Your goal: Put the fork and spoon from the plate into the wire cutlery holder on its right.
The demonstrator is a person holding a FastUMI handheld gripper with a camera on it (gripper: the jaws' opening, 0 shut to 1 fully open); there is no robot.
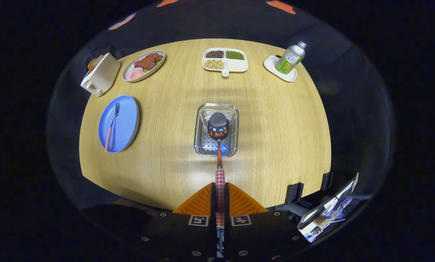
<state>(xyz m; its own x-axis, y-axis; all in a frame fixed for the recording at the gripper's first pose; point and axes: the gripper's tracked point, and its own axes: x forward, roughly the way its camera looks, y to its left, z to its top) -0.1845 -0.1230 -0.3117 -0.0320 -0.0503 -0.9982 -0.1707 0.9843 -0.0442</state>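
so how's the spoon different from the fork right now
The spoon is clamped by its handle between the gripper fingers, bowl over the wire holder; the fork lies flat on the blue plate, untouched. The spoon points straight ahead; the fork lies off to the left. Both have red-checked handles.

Round light-wood worktop (275, 120), grain running toward the far edge. Lighting from above: bright patch mid-surface, dimmer toward the rim. Black cloth booth wall (246, 22) behind and on both sides. Surroundings beyond the worktop's edge dark.
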